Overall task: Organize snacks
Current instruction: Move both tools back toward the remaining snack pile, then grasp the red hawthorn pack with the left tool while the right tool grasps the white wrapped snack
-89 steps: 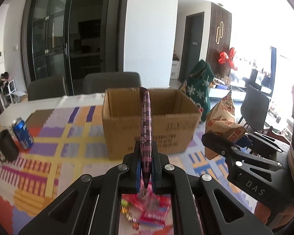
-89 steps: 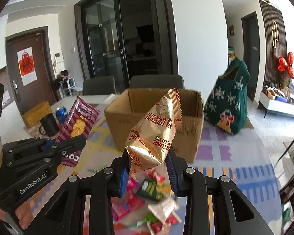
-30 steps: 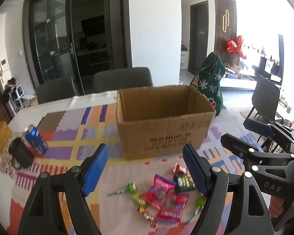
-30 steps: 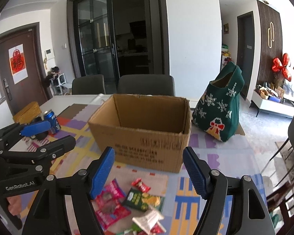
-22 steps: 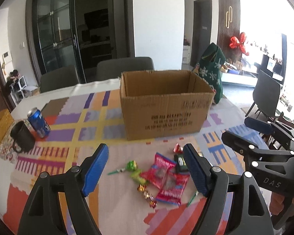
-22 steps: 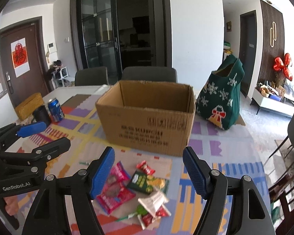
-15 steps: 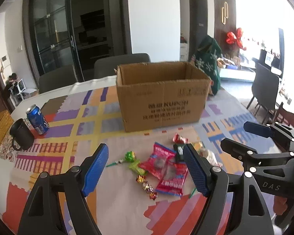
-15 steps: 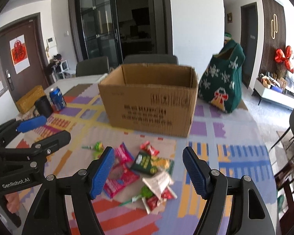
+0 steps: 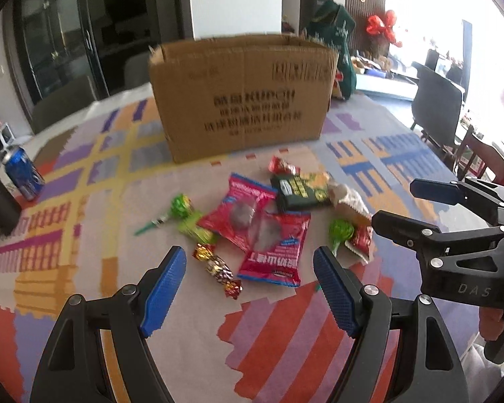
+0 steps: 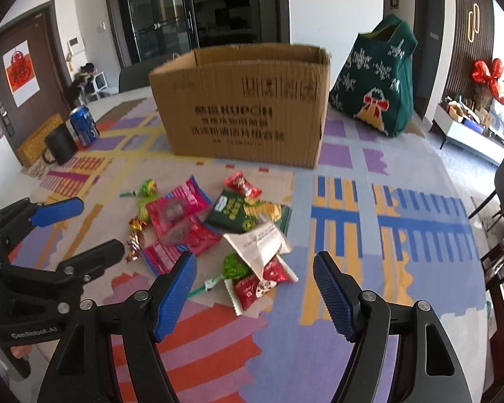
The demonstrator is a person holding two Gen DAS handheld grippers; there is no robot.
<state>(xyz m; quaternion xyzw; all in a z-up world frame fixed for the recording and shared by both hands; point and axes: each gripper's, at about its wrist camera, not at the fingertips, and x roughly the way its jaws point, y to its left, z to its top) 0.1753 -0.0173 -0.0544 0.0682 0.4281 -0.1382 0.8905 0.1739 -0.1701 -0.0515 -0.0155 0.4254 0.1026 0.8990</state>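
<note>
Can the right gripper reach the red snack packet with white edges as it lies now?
Probably yes. The right gripper is open and empty, and the red snack packet lies just ahead of its fingertips. Only a white wrapper overlaps its far end; the near end looks free.

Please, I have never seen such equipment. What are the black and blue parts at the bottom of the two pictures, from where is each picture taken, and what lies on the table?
No robot arm is here: a person carries a hand-held gripper in each hand, each with a camera looking forward along its two blue-padded fingers. One picture comes from the left gripper, the other from the right gripper; each also sees the other gripper beside it. Both are open and hold nothing. On the patterned tablecloth lie loose snacks: red packets, a dark green packet, lollipops and wrapped candies. Behind them stands an open cardboard box.
</note>
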